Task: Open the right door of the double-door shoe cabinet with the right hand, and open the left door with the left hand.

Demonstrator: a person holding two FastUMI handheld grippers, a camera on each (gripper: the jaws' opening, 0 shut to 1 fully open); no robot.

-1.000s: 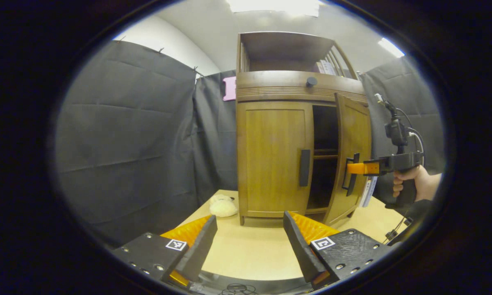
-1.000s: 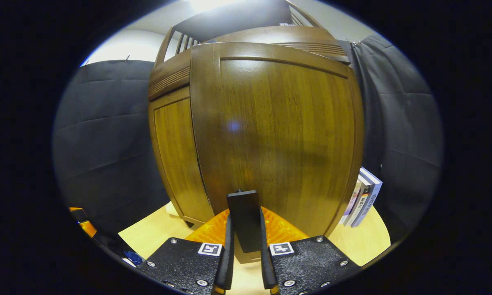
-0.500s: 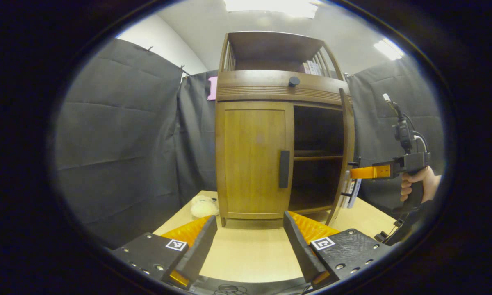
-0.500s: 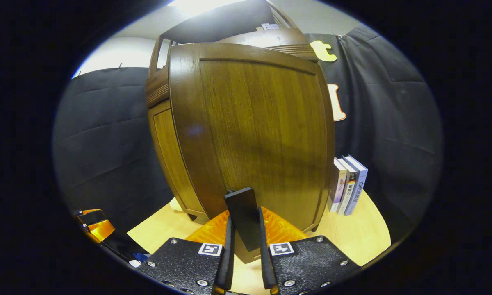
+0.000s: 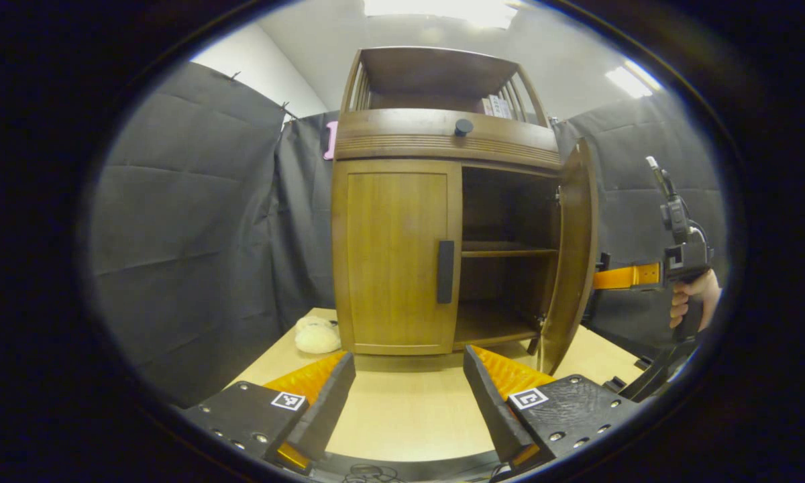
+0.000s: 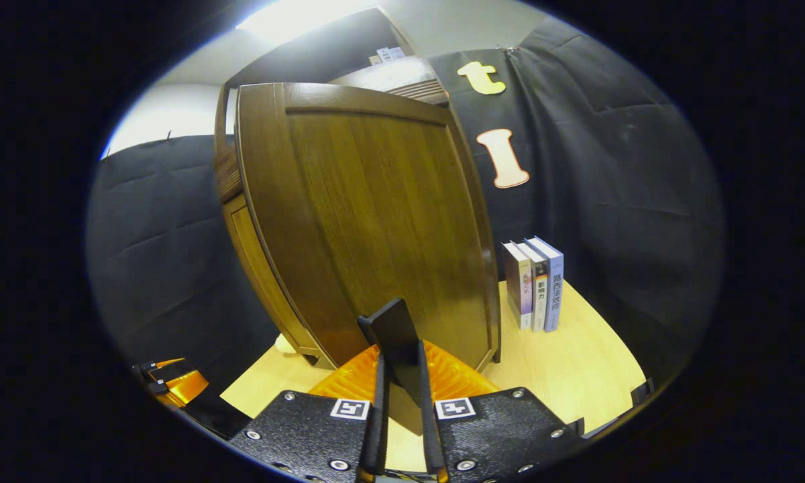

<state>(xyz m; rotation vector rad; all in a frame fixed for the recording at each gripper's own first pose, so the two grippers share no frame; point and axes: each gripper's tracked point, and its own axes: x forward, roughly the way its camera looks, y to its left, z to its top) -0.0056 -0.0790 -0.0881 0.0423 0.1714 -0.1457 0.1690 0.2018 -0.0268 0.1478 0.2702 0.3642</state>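
Observation:
In the left gripper view the wooden shoe cabinet (image 5: 443,137) stands on the table. Its left door (image 5: 392,258) is closed, with a black vertical handle (image 5: 445,272). Its right door (image 5: 573,255) stands swung wide, baring the dark inside and a shelf (image 5: 506,251). My left gripper (image 5: 409,396) is open and low over the table, well short of the cabinet. My right gripper (image 5: 617,276) reaches the open door's outer side, held by a hand (image 5: 691,302). In the right gripper view my right gripper (image 6: 400,376) is shut on the right door's black handle (image 6: 392,332), against the door face (image 6: 376,221).
A pale plush thing (image 5: 316,335) lies on the light wooden table (image 5: 402,416) left of the cabinet. Three upright books (image 6: 533,282) stand on the table just beyond the open door. Black cloth walls close in on all sides.
The right door has swung from slightly ajar to wide open, pulled by my right gripper, which kept its hold on the handle. My left gripper stayed open and hardly moved.

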